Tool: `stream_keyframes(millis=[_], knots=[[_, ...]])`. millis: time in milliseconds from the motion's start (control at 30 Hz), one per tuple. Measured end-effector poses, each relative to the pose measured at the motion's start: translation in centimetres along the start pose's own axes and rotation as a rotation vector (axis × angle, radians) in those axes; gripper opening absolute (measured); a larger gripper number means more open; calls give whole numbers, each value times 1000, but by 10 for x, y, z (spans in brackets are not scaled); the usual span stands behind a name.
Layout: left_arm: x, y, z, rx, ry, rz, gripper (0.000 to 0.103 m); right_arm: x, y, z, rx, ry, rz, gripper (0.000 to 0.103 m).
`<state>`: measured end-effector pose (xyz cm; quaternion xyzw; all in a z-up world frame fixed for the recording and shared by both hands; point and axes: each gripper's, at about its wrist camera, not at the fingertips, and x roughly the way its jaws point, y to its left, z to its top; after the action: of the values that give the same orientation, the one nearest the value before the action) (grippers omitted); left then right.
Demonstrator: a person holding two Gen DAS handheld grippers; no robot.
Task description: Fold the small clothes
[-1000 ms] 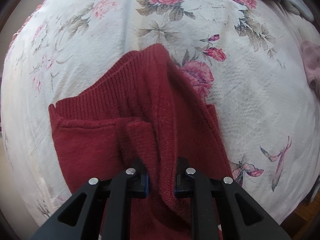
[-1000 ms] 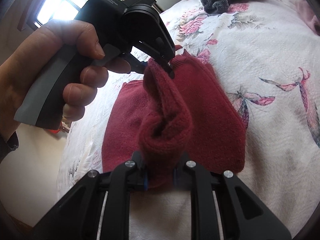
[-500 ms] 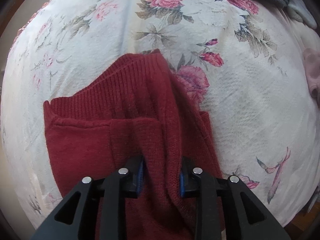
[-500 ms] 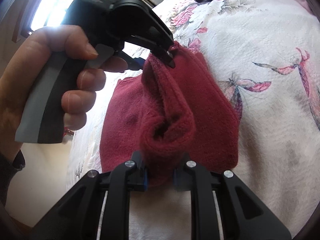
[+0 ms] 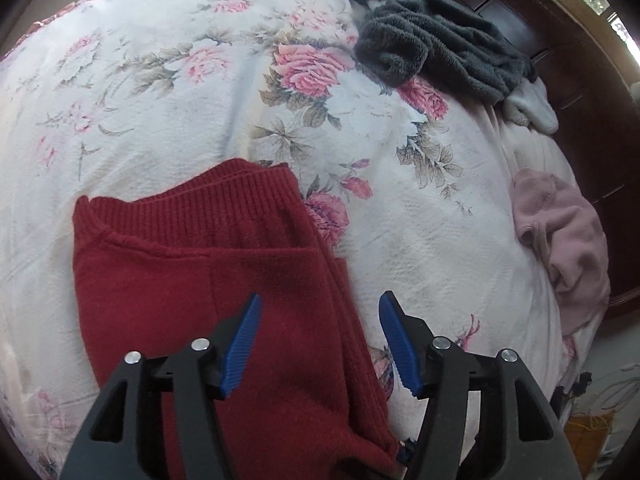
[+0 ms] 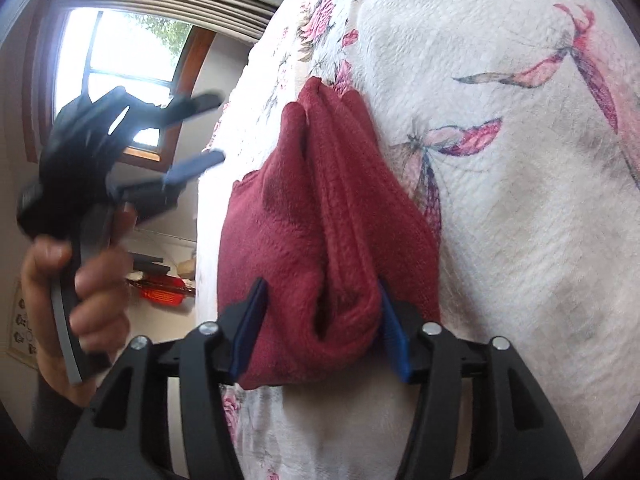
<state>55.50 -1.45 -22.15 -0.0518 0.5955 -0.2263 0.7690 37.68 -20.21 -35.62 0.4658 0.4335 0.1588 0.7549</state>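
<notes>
In the left wrist view, the left tongs point(image 5: 320, 338) stand wide apart, their ribbed blue pads point(image 5: 242, 346) gripping nothing. Below and between them lies the red knit garment point(image 5: 208, 280), a fuzzy dark-red piece with a ribbed band along its far edge and a stitched seam running across just under that band. It rests flat on the bed, folded, with a thicker layered edge along its right side. The bedspread point(image 5: 420, 240) is a white, pebbly quilted fabric printed with pink roses, grey-green leaves and butterflies. Far off at the upper right a dark grey fleecy garment point(image 5: 432, 52) lies crumpled, touching a small pale grey piece point(image 5: 528, 108). A soft pink garment point(image 5: 564, 240) is heaped at the right edge of the bed, beside a dark wooden headboard point(image 5: 560, 40).

In the right wrist view, the right tongs point(image 6: 320, 328) are spread, straddling the near end of the red knit garment point(image 6: 316, 216); the rolled, bunched fold sits between the blue pads, touching the right pad, while whether the left pad presses it I cannot tell. The garment tapers to a puckered point away from the camera, lying on the butterfly-printed bedspread point(image 6: 520, 220). At left, a hand point(image 6: 80, 292) holds the grey handle of the left tongs point(image 6: 210, 130), blurred, their fingers splayed apart in the air beside the bed. A bright window point(image 6: 116, 60) with a wooden frame shows behind.
</notes>
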Motion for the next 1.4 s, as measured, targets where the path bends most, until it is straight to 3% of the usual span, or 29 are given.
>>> stream_keyframes(millis=[167,267,367,433,533,633,667,733,767,800,900,1000,1133,1233,1300,1367,1400], knots=[[-25,38,-45,-53,-10,-76,66,-5,-12,5,59,17,97,68],[-31,66,-74,-130,-10,-136,66,-3,-11,11,45,45,137,74],[-36,100,-103,-286,-11,-263,66,1,-11,20,39,93,186,76],[-40,107,-116,-296,-11,-295,66,4,-6,38,47,114,211,76],[-44,108,-130,-252,-7,-310,66,19,16,75,-44,224,184,77],[-44,111,-141,-249,1,-320,66,50,27,106,-107,319,46,76],[-43,113,-143,-260,4,-331,66,63,27,114,-106,353,19,73],[-43,114,-145,-267,3,-345,66,80,29,124,-99,387,-12,59],[-43,114,-145,-267,3,-351,66,87,31,128,-85,401,-21,33],[-43,114,-145,-269,2,-363,66,90,34,129,-86,405,-30,15],[-44,110,-146,-258,-2,-404,64,73,63,126,-209,328,-108,12],[-43,103,-146,-234,-12,-453,64,38,76,114,-284,227,-131,11],[-19,100,-149,-255,31,-457,64,60,47,111,-269,256,-260,13],[-6,103,-155,-279,61,-444,64,57,47,111,-271,259,-181,23],[-1,101,-156,-258,68,-456,64,49,48,124,-215,226,-137,45],[4,101,-158,-258,78,-456,65,50,49,136,-215,198,-154,47],[8,103,-159,-268,87,-457,65,55,50,139,-213,210,-155,41]])
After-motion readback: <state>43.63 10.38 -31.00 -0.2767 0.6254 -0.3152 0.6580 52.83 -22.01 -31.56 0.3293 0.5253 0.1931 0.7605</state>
